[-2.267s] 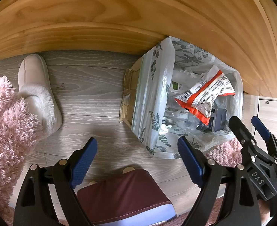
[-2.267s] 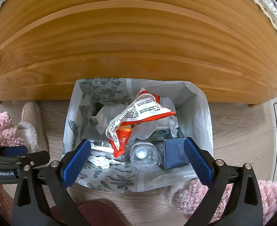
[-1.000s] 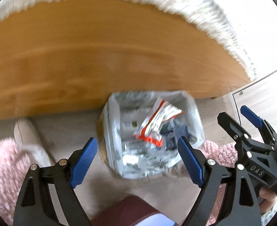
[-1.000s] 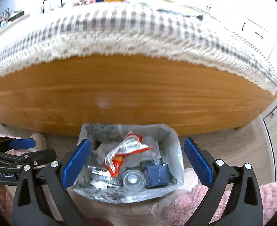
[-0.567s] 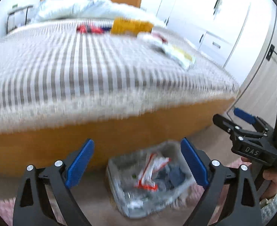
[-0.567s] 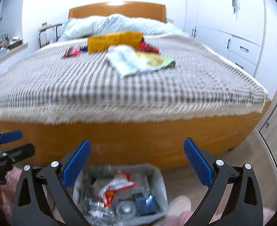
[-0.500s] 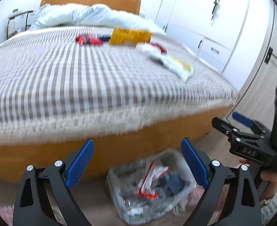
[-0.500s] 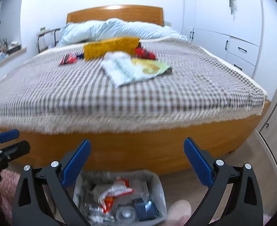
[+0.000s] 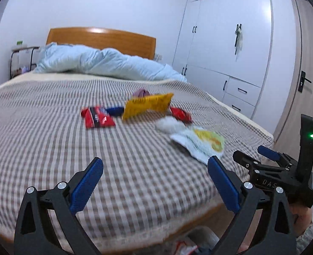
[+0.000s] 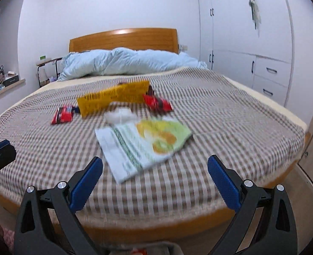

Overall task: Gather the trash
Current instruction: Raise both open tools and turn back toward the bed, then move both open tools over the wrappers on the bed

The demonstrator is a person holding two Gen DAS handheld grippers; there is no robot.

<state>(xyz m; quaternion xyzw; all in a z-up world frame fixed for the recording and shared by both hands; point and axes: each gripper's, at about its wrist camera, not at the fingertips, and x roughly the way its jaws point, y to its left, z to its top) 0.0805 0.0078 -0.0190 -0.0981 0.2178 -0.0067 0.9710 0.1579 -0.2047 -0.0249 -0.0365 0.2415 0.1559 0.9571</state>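
Trash lies on the checked bedspread (image 10: 220,123): a white, green and yellow bag (image 10: 143,142) (image 9: 201,142), a yellow packet (image 10: 114,97) (image 9: 146,105), two red wrappers (image 10: 63,114) (image 10: 157,104) and a crumpled white tissue (image 10: 119,114). My left gripper (image 9: 154,165) hovers short of the bed's near edge; its jaws are opening with nothing between them. My right gripper (image 10: 154,163) is open and empty, just before the white bag, and also shows in the left wrist view (image 9: 251,152). The lined trash bin (image 9: 190,246) peeks in at the bottom edge.
A light-blue duvet (image 10: 131,61) is bunched below the wooden headboard (image 10: 124,38). White wardrobes (image 9: 224,48) and a door (image 9: 300,80) stand to the right of the bed. A shelf with clutter (image 10: 1,78) runs along the left wall. A hand (image 9: 300,223) holds the right gripper.
Both views have risen from the trash bin on the floor to the top of the bed. The bin has slid to the bottom edge. The left jaws stand slightly wider.
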